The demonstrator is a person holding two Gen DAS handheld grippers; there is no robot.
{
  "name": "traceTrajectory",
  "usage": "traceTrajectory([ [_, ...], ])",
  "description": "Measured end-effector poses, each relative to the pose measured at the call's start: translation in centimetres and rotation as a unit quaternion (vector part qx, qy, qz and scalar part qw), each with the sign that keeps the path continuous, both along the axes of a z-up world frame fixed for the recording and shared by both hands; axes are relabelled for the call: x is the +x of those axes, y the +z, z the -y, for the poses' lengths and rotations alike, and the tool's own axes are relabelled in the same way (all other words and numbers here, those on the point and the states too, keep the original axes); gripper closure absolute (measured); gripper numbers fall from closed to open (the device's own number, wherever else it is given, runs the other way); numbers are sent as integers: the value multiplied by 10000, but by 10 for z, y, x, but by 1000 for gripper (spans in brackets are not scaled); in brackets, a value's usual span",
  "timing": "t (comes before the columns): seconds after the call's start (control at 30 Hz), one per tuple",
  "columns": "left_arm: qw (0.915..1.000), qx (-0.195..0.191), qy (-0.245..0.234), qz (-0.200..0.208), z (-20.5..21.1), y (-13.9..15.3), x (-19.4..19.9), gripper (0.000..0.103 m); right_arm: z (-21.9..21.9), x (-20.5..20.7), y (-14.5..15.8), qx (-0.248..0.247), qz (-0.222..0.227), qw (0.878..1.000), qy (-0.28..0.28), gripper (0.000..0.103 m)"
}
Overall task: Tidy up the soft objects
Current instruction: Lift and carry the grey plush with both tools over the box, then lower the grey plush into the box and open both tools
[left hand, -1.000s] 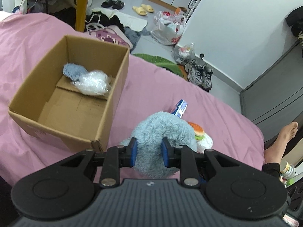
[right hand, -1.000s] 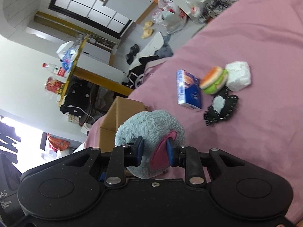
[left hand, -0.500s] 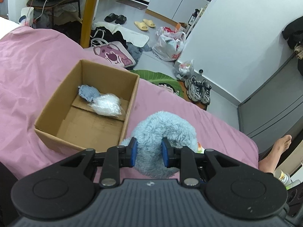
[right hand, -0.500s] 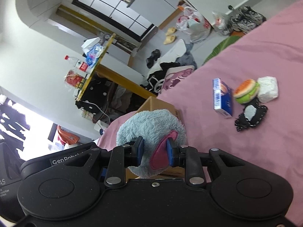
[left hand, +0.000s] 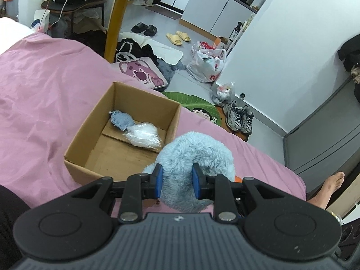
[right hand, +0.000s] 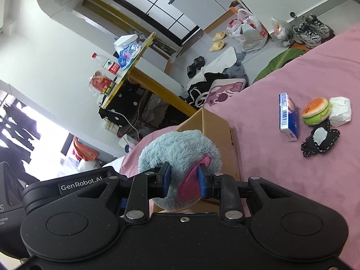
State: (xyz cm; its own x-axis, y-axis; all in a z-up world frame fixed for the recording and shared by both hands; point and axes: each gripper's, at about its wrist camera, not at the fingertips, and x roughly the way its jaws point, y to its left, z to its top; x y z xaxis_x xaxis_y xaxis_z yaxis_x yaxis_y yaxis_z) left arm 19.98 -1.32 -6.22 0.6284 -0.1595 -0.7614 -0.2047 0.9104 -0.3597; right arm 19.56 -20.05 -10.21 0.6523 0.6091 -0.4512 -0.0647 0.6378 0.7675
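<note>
The bed (right hand: 292, 180), covered in pink, carries a cardboard box (left hand: 90, 135), a tissue pack (right hand: 289, 120), a burger toy (right hand: 316, 111), a white bundle (right hand: 340, 111) and a black pouch (right hand: 320, 141).

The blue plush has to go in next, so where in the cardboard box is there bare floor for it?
The near half of the cardboard box floor, by its front wall, is bare. The far half is crowded: a blue knitted piece and a clear plastic bag lie there, touching.

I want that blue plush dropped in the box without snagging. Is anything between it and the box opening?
Nothing visible blocks it. Both tongs, left and right, grip the plush just off the box's near right corner. The top is open, and the blue knit piece and clear bag lie at the far end, leaving bare floor nearer.
</note>
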Motion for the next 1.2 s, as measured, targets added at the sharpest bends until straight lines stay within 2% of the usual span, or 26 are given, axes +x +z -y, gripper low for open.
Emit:
traceTrajectory([
  [0.63, 9994, -109, 322, -75, -51, -13, -1, 77, -49, 14, -3, -190, 82, 9990, 388, 77],
  [1.2, 9972, -226, 540, -456, -93, -47, 26, 77, -89, 45, -27, -327, -299, 9971, 613, 77],
])
